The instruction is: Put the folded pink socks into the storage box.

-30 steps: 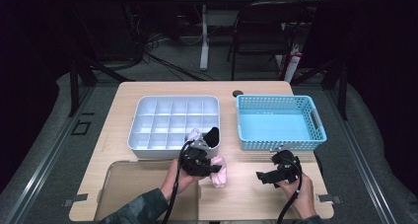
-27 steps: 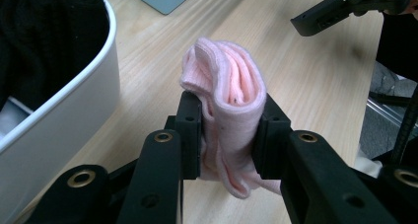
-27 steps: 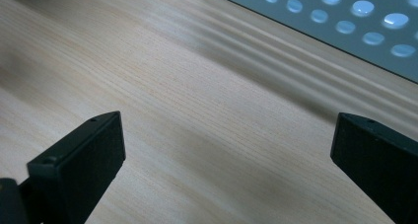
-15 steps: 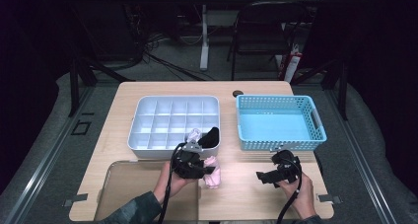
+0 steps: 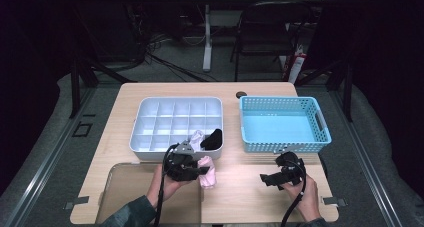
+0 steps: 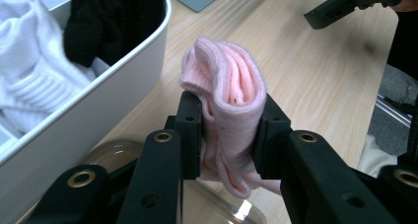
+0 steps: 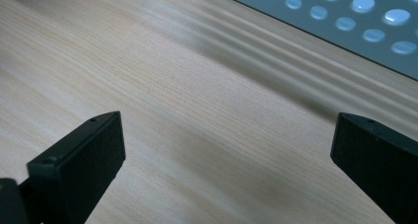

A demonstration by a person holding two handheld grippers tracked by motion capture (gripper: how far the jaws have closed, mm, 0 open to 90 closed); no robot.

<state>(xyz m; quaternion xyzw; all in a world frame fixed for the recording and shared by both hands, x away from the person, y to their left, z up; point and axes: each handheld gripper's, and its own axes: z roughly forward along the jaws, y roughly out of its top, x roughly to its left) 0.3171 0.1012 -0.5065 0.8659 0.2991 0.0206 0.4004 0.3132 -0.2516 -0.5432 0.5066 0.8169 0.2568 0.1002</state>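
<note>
High view: a folded pink sock [image 5: 207, 171] is clamped in the left gripper [image 5: 196, 168] just in front of the white divided tray [image 5: 145, 118], above the wooden table [image 5: 120, 137]. A white sock [image 5: 196, 137] and a black sock [image 5: 213, 139] are seen in the tray's near-right cells. The right gripper [image 5: 267, 179] is held apart, near the empty blue basket [image 5: 320, 122].

Left gripper view: the pink sock [image 6: 231, 115] is pinched mid-fold between both jaws; loose layers could be shed, or the tray wall [image 6: 98, 110] could be snagged on the way in.

Right gripper view: jaws are spread wide over bare table [image 7: 197, 110], nothing between; no support is offered if the sock unrolls.
</note>
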